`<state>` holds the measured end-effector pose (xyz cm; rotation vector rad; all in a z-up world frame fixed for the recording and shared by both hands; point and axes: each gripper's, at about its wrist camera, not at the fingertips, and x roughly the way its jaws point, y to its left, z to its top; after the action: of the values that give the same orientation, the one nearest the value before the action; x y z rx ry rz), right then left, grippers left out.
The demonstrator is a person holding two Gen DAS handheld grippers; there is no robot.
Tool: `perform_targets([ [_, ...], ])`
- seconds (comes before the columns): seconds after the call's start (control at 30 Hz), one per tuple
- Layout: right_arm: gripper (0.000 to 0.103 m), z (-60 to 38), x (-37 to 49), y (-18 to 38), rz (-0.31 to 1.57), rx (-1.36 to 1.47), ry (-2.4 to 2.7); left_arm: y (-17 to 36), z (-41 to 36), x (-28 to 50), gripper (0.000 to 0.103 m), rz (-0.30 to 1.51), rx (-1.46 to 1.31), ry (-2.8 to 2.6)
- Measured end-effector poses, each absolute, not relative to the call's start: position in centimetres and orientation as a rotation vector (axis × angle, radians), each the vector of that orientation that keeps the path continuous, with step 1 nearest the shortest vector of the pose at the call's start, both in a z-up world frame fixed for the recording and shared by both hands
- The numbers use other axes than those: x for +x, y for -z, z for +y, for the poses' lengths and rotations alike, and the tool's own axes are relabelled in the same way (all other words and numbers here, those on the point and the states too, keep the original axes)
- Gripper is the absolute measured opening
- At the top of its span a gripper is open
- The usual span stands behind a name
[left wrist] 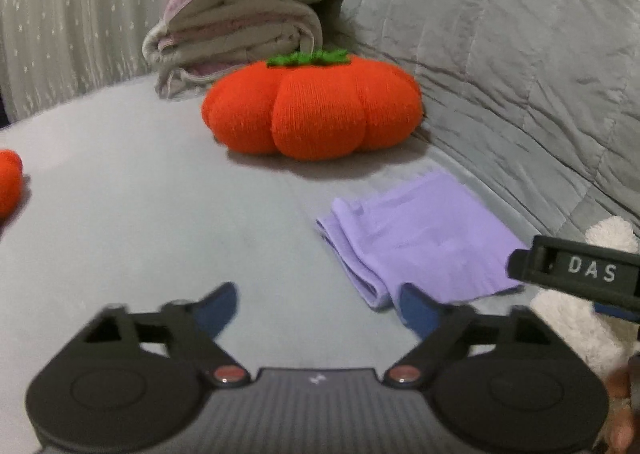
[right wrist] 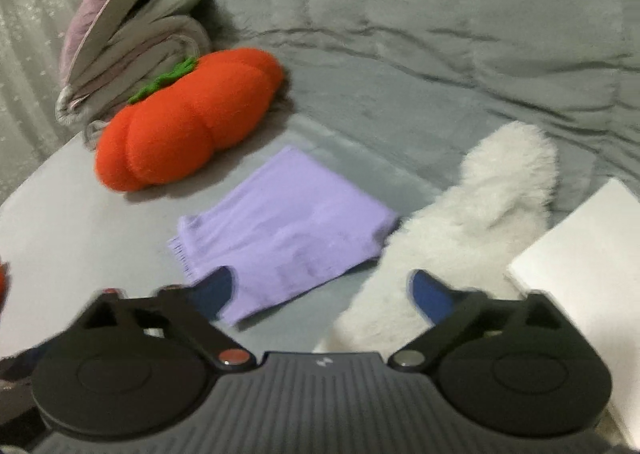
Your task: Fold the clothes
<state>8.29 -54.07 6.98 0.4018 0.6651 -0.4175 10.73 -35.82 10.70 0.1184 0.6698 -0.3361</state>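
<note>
Lilac garment (right wrist: 288, 226) is lying folded into a flat rectangle just in front of pumpkin cushion (right wrist: 188, 118). L gripper (left wrist: 316, 310) & R gripper (right wrist: 324, 294) are both hovering wide, holding nothing. Fold is looking done; nothing else unfolded is showing.

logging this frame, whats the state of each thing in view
purple cloth: folded, flat on the bed
left gripper: open, empty
right gripper: open, empty
pumpkin cushion: resting on the bed, stalk up
blanket pile: folded, behind the cushion
white fluffy thing: unfolded, beside the cloth
</note>
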Motion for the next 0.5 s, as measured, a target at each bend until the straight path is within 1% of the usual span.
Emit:
perform_targets([
  [0.1,0.103,-54.0,8.3,-6.9,0.673,0.384,0.421,-10.8,-35.9,10.9,0.102,0.668,0.114,0.35],
  [0.3,0.103,-53.4,8.5,-6.8,0.699,0.318,0.418,-9.7,-35.4,11.2,0.102,0.684,0.089,0.38],
  [0.43,0.103,-53.3,8.2,-6.8,0.702,0.375,0.377,-8.9,-35.0,11.3,0.102,0.692,0.075,0.392],
  [0.5,0.103,-52.9,8.3,-6.8,0.708,0.343,0.4,-8.6,-35.0,11.8,0.102,0.702,0.065,0.397],
])
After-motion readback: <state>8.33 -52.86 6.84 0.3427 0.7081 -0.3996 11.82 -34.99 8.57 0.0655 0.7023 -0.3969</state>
